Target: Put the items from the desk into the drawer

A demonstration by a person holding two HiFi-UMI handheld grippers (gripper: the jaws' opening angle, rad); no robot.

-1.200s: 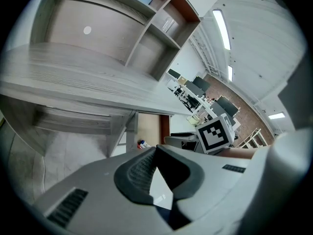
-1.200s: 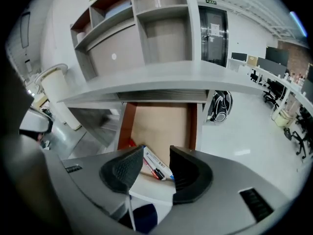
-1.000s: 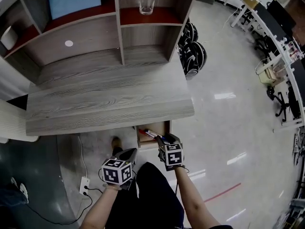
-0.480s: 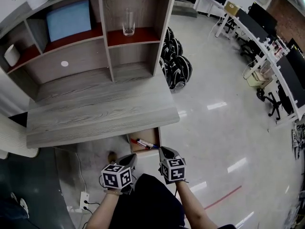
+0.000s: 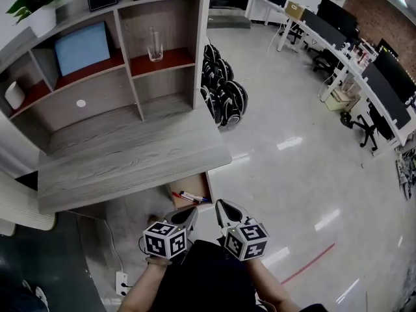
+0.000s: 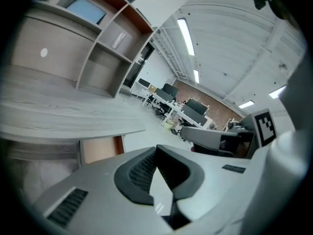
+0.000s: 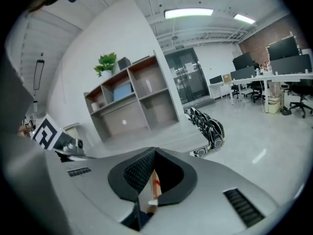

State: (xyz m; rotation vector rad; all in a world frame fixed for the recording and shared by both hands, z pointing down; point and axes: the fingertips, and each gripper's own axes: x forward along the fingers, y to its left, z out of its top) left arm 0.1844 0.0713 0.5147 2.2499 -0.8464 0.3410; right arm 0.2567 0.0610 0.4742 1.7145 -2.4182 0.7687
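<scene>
head view: the pens (image 5: 191, 197) lie in the open drawer (image 5: 195, 183), just beyond and below both sets of fingers. the left gripper (image 5: 190, 212) is pinched together, empty. the right gripper (image 5: 221, 205) has just been closing, with nothing between its fingers. the pens look light, stiff and slick: pinch mid-barrel.

Drawer (image 5: 193, 188) is pulled out under the right end of the desk (image 5: 130, 164): open from above at the front, desk edge overhangs its rear. Pens (image 5: 190, 196) lie across its bottom. Floor (image 5: 292, 174) to the right is open up to black round objects (image 5: 221, 96) by the desk's end. Hutch (image 5: 138, 90) uprights box in the desktop's back.
</scene>
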